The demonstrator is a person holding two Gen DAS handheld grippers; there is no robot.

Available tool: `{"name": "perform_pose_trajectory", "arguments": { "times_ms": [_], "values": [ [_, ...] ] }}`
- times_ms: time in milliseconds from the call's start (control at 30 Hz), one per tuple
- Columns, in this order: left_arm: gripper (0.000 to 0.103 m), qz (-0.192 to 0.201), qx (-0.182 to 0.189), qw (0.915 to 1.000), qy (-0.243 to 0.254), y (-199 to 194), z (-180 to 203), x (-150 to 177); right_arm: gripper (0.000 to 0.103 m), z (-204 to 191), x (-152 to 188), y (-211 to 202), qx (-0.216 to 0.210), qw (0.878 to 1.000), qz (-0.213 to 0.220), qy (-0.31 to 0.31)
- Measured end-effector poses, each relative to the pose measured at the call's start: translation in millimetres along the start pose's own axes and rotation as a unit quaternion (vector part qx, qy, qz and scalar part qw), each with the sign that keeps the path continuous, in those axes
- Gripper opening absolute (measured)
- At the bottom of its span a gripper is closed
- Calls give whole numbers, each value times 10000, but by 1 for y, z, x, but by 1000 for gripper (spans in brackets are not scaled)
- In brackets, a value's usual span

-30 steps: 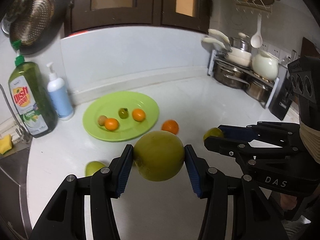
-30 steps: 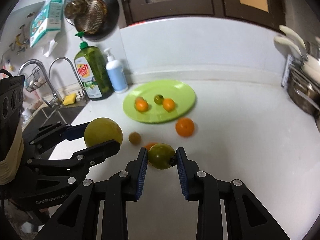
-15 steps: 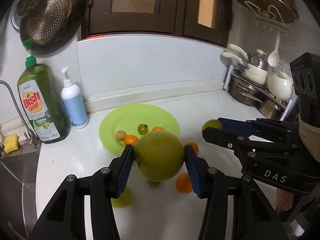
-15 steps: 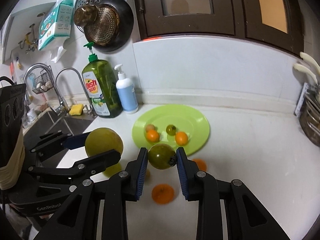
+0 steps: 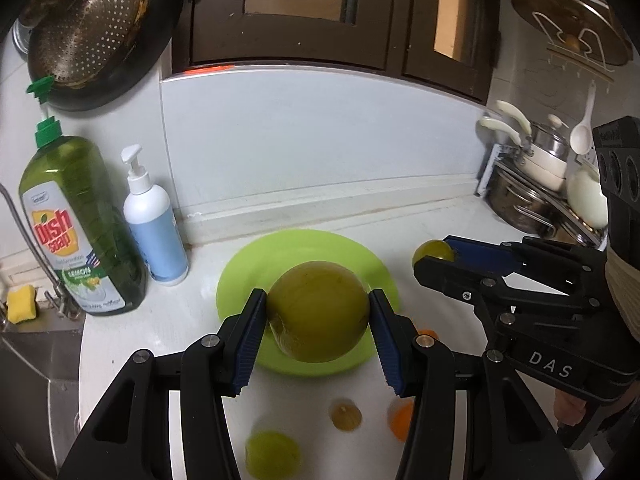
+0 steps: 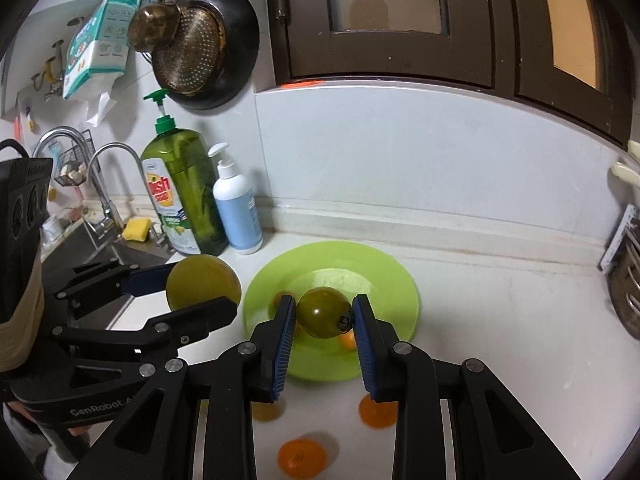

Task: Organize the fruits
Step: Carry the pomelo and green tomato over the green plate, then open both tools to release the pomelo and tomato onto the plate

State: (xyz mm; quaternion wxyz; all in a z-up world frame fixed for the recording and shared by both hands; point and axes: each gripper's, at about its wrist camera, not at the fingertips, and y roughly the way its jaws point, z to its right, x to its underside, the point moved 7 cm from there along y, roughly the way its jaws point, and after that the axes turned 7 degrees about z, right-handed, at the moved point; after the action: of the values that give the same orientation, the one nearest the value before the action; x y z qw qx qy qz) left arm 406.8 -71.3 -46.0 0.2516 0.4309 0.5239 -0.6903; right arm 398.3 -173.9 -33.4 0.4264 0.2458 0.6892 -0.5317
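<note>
I held the left gripper (image 5: 318, 316) clamped on the big yellow-green fruit (image 5: 319, 316) and the right gripper (image 6: 324, 318) on the small green fruit (image 6: 323, 317), both above the green plate (image 6: 384, 276) at twelve o'clock.

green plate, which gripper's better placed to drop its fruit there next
Probably the right gripper: its small green fruit sits over the green plate centre. The left gripper, with the large fruit, hangs nearer the front rim.

Black grippers (image 5: 318, 338), blue ribbed pads (image 5: 250, 334)
</note>
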Motion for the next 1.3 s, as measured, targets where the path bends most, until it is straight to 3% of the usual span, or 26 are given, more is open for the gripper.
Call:
{"name": "perform_pose_trajectory", "arguments": {
  "times_ms": [300,867,1300],
  "values": [
    [51,-263,-30,9996,13,50,-16,-10,30,21,-7,54,-3,9996,-291,-19],
    [51,-1070,-51,9942,111,131,-41,4,30,43,9,137,-85,9935,-1133,-50],
    [51,-1807,104,9831,289,169,-41,28,30,57,32,172,-157,9861,-1655,75]
  ]
}}
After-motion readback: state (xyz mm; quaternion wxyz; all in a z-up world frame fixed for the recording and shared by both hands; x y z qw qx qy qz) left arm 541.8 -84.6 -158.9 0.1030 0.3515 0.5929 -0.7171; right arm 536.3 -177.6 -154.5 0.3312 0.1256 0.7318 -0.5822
